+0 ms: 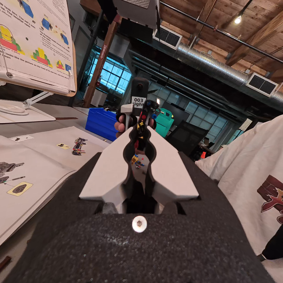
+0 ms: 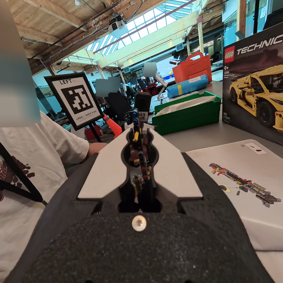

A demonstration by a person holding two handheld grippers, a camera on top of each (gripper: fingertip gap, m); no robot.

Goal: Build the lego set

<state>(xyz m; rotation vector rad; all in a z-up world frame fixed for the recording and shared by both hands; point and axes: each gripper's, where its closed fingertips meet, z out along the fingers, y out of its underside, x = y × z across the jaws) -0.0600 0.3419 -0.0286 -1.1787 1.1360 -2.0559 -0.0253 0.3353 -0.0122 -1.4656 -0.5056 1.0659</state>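
— Timber beams and silver ductwork hang over a grey worktable (image 2: 199, 137). What sits between the two tools?

— A long, thin lego assembly (image 2: 140, 153) of black beams studded with blue, red and yellow pins, held up off the table. Its long axis runs away from each camera, one end deep between that view's fingers, the other rising toward the opposite tool.

— And the grip?

— The right gripper (image 2: 140, 134) has its dark pads pressed in on the assembly. In the left wrist view the left gripper (image 1: 140, 131) pinches the same piece (image 1: 142, 130), with the far tool and a hand (image 1: 121, 125) behind it.

— Anything else on the table?

— An open instruction booklet (image 2: 245, 176) showing a drawing of a long chassis, a green bin (image 2: 188, 116) with white paper in it, a blue bin (image 1: 101, 121), loose pieces (image 1: 137, 162) seen through the left fingers, and the set's box (image 2: 252, 85) standing upright with a yellow sports car pictured on it.

— Writing?

— Plenty, though none is repeated here: print on the box, a white tag on each tool, a framed sign (image 2: 73, 99) bearing a black-and-white square marker, and a propped sheet (image 1: 35, 42) of coloured brick diagrams with text. A person in a white printed T-shirt (image 1: 248, 176) sits beside the tools.
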